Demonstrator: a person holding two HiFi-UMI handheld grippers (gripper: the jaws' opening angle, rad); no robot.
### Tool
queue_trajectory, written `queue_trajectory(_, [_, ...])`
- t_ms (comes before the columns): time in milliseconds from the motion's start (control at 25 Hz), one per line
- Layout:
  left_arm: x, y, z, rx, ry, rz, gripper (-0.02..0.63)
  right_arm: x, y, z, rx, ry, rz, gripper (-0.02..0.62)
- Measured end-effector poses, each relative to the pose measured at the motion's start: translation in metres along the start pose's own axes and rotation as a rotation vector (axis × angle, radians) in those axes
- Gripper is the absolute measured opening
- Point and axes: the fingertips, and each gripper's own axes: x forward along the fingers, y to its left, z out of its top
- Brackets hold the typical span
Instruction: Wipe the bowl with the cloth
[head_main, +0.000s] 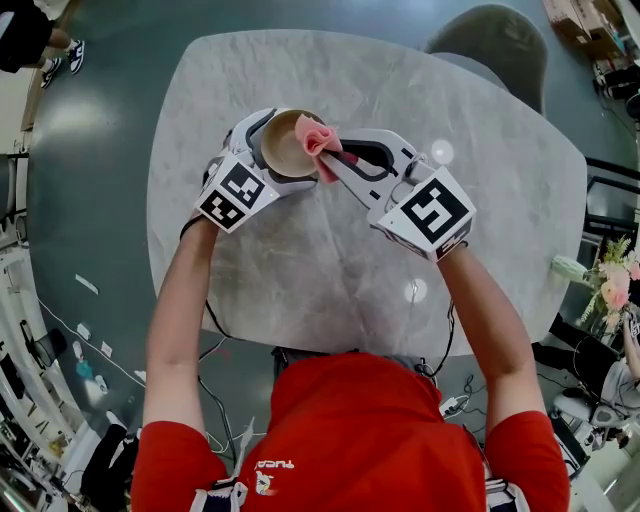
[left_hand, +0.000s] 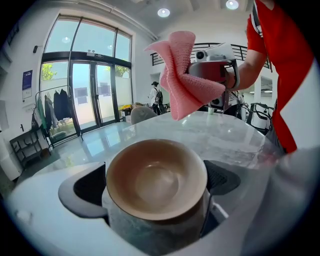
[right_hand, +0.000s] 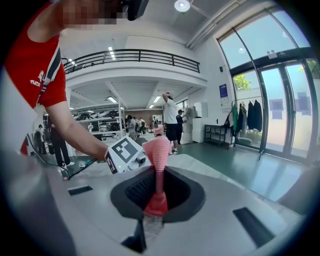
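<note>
Looking down in the head view, I have the left claw (head_main: 283, 150) clamped on the tan bowl (head_main: 287, 140) over the counter (head_main: 400, 100), with the pink cloth (head_main: 322, 138) just beside its right rim. The left gripper view shows the bowl filling the jaws and the cloth hanging beyond it. In the right gripper view, the right claw (right_hand: 158, 197) pinches the cloth's lower end.

Both arms reach forward. The left gripper (head_main: 283, 150) clamps the bowl (left_hand: 156, 179); the right gripper (head_main: 338, 160) pinches the cloth (left_hand: 182, 75).

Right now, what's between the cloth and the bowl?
Nothing. The left gripper view shows an open gap between cloth and bowl, with only table behind.
</note>
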Motion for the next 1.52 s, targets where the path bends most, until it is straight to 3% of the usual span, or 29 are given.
queue_trajectory(480, [0.002, 0.001, -0.005, -0.002, 0.01, -0.008, 0.584, 0.019, -0.003, -0.023, 0.0, 0.071, 0.008, 0.021])
queue_trajectory(680, [0.002, 0.001, -0.003, 0.001, 0.008, -0.005, 0.584, 0.026, -0.004, -0.031, -0.06, 0.129, 0.013, 0.021])
queue_trajectory(1000, [0.005, -0.002, -0.002, -0.002, 0.002, -0.005, 0.584, 0.049, 0.011, -0.048, -0.224, 0.283, 0.139, 0.021])
queue_trajectory(1280, [0.004, -0.002, -0.005, -0.004, 0.004, -0.002, 0.583, 0.073, 0.017, -0.064, -0.272, 0.414, 0.208, 0.021])
queue_trajectory(1520, [0.005, -0.001, -0.005, -0.004, -0.002, -0.006, 0.584, 0.084, 0.022, -0.073, -0.277, 0.457, 0.254, 0.021])
